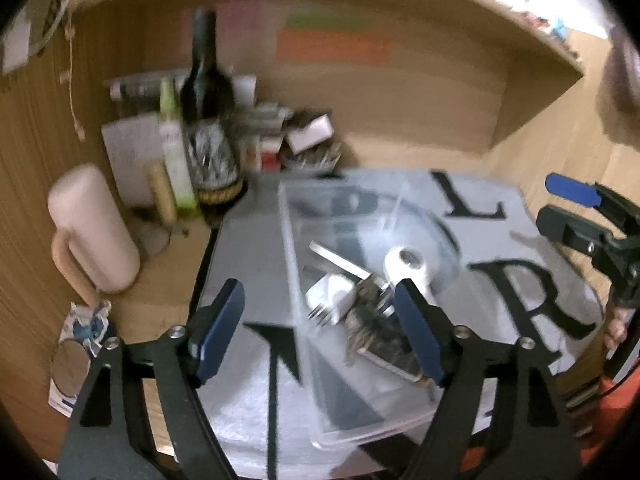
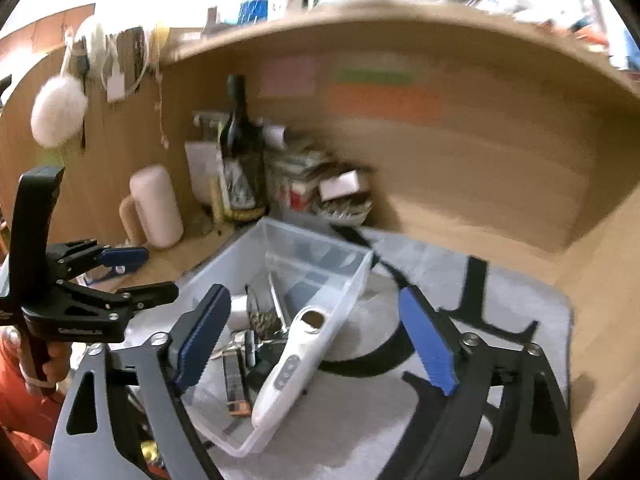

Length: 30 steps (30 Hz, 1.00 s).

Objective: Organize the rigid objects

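Observation:
A clear plastic bin [image 1: 292,248] [image 2: 240,256] sits on a grey mat [image 1: 248,264] [image 2: 460,280] printed with black letters. Inside lie a white handheld device with buttons [image 2: 288,364] [image 1: 408,268], a white plug adapter [image 1: 332,296], a metal ruler-like strip [image 1: 340,262], keys and other small hard items [image 1: 372,320] [image 2: 260,320]. My left gripper [image 1: 320,328] is open and empty above the bin's near end. My right gripper [image 2: 316,340] is open and empty above the bin. Each gripper shows in the other's view, the right [image 1: 576,208] and the left [image 2: 128,276].
A dark wine bottle [image 1: 208,120] [image 2: 240,152], a cream mug [image 1: 92,236] [image 2: 156,208], tubes, boxes and a stack of small packs [image 1: 304,136] crowd the desk's back left corner. Wooden walls [image 1: 400,100] close the back and sides. A round mirror [image 1: 70,368] lies at the left.

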{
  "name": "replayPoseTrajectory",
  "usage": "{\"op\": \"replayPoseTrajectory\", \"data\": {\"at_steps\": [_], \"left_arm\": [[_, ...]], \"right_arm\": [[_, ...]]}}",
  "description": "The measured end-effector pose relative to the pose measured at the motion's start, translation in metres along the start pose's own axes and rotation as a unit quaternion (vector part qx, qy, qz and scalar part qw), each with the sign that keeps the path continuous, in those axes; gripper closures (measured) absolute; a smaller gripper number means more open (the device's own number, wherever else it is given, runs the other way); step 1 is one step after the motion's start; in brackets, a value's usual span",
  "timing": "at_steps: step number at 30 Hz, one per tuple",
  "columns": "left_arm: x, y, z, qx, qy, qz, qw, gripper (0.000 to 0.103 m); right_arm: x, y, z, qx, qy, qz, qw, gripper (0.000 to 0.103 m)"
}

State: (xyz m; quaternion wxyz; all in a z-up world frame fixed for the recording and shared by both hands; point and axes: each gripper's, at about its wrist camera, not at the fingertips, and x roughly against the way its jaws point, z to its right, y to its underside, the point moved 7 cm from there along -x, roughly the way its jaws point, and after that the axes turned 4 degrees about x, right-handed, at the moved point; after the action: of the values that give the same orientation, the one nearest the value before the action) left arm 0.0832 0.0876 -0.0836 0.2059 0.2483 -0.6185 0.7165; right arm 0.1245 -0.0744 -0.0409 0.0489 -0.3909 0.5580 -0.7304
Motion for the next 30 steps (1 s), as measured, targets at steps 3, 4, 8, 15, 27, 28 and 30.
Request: {"op": "replayPoseTrajectory", "data": {"at_steps": [3, 4, 8, 15, 27, 28, 30], "left_arm": [[0.02, -0.011, 0.018, -0.008, 0.01, 0.037, 0.9992, 0.012], [0.026, -0.013, 0.024, -0.011, 0.012, 0.049, 0.9986, 0.009], [0.05, -0.021, 0.046, -0.028, 0.011, 0.099, 0.9946, 0.005], [0.083, -0.026, 0.077, -0.041, 0.026, 0.16, 0.9859, 0.001], [0.101, -0.021, 0.098, -0.039, 0.044, 0.19, 0.9799, 0.0], [0.102, -0.021, 0.098, -0.038, 0.044, 0.191, 0.9798, 0.0], [0.103, -0.02, 0.097, -0.036, 0.044, 0.193, 0.9796, 0.0]], "right_arm": [[0.028, -0.002, 0.007, -0.01, 0.028, 0.038, 0.999, 0.0], [0.035, -0.002, 0.009, -0.01, 0.035, 0.045, 0.998, 0.0], [0.06, 0.0, 0.013, -0.015, 0.063, 0.071, 0.995, 0.0], [0.096, 0.007, 0.021, -0.029, 0.099, 0.112, 0.988, 0.0], [0.12, 0.016, 0.025, -0.046, 0.113, 0.132, 0.984, 0.0], [0.122, 0.016, 0.025, -0.046, 0.114, 0.134, 0.983, 0.0], [0.123, 0.016, 0.025, -0.047, 0.112, 0.136, 0.983, 0.0]]}}
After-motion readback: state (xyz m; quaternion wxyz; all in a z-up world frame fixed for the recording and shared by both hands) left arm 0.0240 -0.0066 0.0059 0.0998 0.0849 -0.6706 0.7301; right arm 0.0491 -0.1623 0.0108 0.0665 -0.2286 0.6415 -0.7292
